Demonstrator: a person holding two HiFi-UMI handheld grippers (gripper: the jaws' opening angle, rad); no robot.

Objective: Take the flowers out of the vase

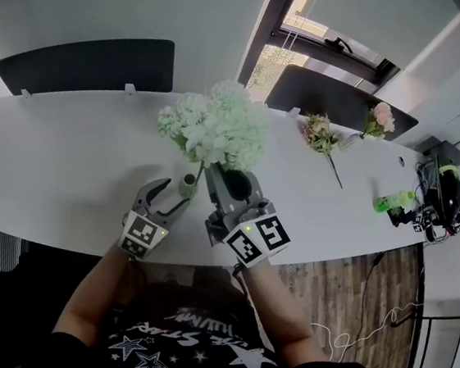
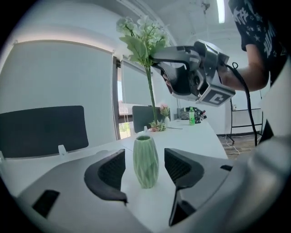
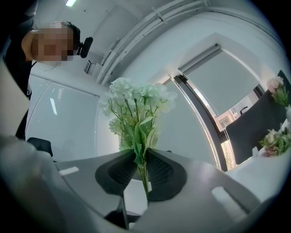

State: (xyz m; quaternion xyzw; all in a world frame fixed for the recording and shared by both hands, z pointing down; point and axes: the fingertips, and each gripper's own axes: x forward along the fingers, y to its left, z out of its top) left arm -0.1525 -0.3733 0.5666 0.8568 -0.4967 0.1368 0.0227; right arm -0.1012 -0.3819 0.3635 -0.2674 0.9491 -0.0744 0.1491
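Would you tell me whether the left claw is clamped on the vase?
No, the left claw is open and the vase stands free between its jaws, a gap on each side.

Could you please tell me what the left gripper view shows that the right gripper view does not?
Only the left gripper view: the green vase standing on the white table between the open jaws of the left claw, untouched, and a green bottle further back. Only the right gripper view: the pads of the right claw, seen close, shut on the stem just under the leaves. Both: the white flowers, held by the right claw.
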